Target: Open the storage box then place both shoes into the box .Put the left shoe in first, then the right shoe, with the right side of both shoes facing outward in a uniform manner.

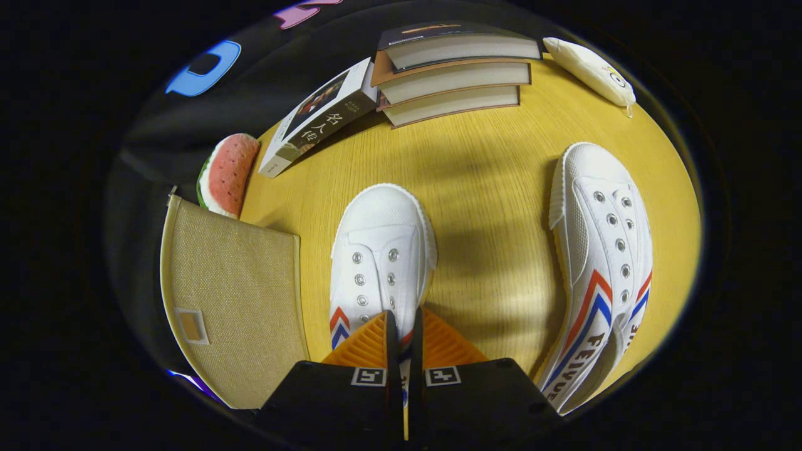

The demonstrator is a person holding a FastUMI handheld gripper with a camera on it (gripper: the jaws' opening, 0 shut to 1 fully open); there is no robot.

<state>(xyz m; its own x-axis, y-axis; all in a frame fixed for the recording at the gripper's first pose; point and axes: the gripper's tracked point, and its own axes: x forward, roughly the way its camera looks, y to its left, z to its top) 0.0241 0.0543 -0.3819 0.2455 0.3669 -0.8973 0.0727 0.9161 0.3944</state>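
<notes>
Two white canvas shoes with red and blue stripes lie on the round yellow wooden table point(489, 181), toes pointing away. My gripper point(403, 332) is nearly closed over the rear of the nearer shoe point(382, 244). A thin strip of its collar shows in the narrow gap between the fingers, and both fingers press on it. The other shoe point(601, 263) lies apart to the right, rolled partly onto its side with the striped flank up. The beige fabric storage box point(232, 294) stands left of the held shoe, its lid closed.
A stack of three books point(454, 72) lies at the far side of the table, and another book point(319, 116) leans against it. A watermelon-slice toy point(229, 172) sits behind the box. A white pouch point(589, 69) rests at the far right edge.
</notes>
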